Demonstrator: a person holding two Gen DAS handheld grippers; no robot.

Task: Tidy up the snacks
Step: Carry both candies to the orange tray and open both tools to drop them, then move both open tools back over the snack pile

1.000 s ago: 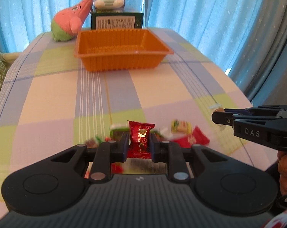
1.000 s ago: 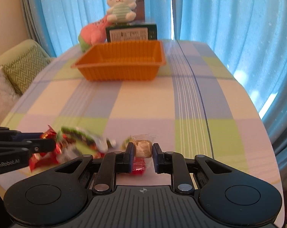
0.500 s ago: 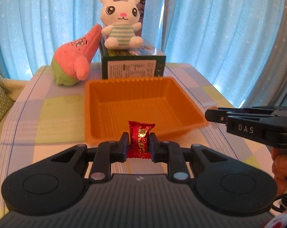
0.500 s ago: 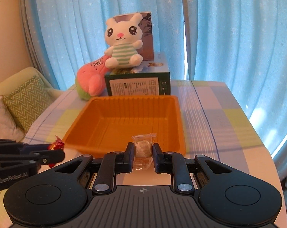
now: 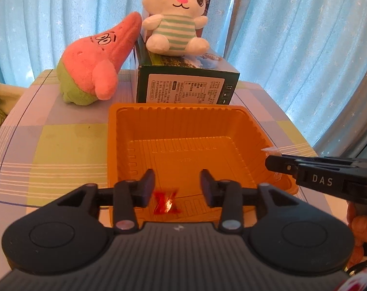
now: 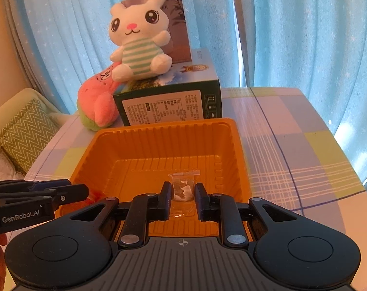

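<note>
An orange plastic tray (image 5: 178, 108) stands on the checked tablecloth, and both grippers hang over its near end. My left gripper (image 5: 178, 181) has its jaws opening. The red-wrapped candy (image 5: 166, 201) shows blurred just below the gap, free of both pads, above the tray floor. My right gripper (image 6: 183, 194) is shut on a pale candy in a clear wrapper (image 6: 183, 186) above the tray (image 6: 159, 126). In the right wrist view the left gripper (image 6: 84, 191) enters from the left with a bit of the red candy (image 6: 94, 195) beside it. The right gripper (image 5: 272, 163) shows side-on at the tray's right rim.
Behind the tray stands a dark green box (image 5: 185, 88) with a white bunny plush (image 5: 176, 17) on top. A pink star plush (image 5: 96, 63) leans against it. Blue curtains hang behind. A zigzag cushion (image 6: 25, 135) lies off the table's left edge.
Both grippers travelled forward from the pile of snacks to above the orange tray. The left jaws have spread apart and the red candy has slipped out downward. The right still grips its candy.
</note>
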